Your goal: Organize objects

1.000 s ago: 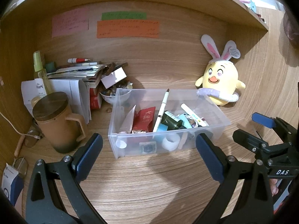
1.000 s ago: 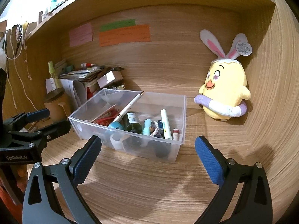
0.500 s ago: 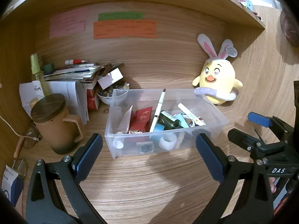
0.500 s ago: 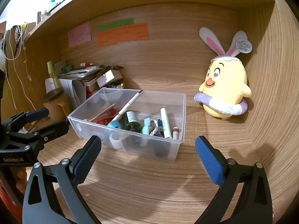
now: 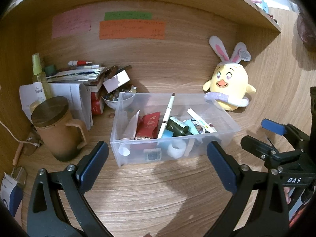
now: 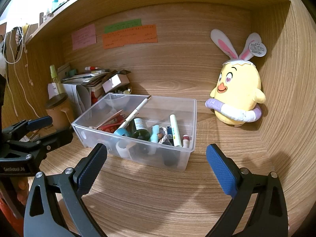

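The left hand-held gripper hovers wide and empty at the bottom of its frame, just short of the clear plastic bin at centre on the table. The right hand-held gripper is equally wide, holding nothing, facing the bin's right corner. A long pen leans across the cluttered contents. Left of the bin stands a lidded brown mug before stacked papers; a yellow chick plush sits at right. Only the right view shows hanging cords at upper left.
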The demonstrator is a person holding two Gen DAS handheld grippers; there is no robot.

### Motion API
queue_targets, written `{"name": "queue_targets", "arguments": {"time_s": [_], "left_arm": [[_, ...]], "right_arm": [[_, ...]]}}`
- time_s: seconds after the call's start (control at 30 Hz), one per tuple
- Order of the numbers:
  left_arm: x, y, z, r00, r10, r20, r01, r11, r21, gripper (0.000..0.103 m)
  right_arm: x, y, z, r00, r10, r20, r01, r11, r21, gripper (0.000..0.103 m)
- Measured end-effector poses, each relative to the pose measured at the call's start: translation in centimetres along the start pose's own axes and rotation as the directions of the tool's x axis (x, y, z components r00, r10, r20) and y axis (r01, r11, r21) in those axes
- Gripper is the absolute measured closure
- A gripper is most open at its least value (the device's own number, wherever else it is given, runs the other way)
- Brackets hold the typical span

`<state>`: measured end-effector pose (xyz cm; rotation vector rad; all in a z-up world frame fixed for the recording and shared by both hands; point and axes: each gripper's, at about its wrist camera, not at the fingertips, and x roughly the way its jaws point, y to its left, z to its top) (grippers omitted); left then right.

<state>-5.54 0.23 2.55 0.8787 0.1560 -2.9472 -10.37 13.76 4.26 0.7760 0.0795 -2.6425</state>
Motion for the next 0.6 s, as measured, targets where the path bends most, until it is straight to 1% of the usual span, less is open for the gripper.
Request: {"name": "queue_targets", "arguments": {"time_s": [0.3, 0.4, 0.5, 0.6], "left_arm": [[0.21, 0.4, -0.2, 1.0, -0.014, -0.008, 0.014, 1.0, -0.021, 0.002], [0.11, 0.5, -0.2, 1.0, -0.02, 0.0, 0.02, 1.0, -0.022, 0.002], [-0.1, 0.42, -0.24, 1.0, -0.007, 0.015, 0.007, 1.0, -0.016, 0.002], [0.13, 0.28, -0.26, 1.0, -0.019, -0.008, 0.019, 1.0, -0.013, 0.002]], "right_arm": [[0.12, 0.32, 0.06, 1.0, -0.001, -0.007, 0.001, 1.0, -0.001, 0.003], [0.22, 0.49, -0.01, 1.0, -0.001, -0.01, 0.001, 1.0, -0.003, 0.003], [0.39, 0.63, -0.05, 1.0, -0.001, -0.015, 0.001, 1.0, -0.005, 0.003], [0.52, 0.67, -0.06, 1.0, -0.002, -0.019, 0.002, 1.0, -0.007, 0.003]]}}
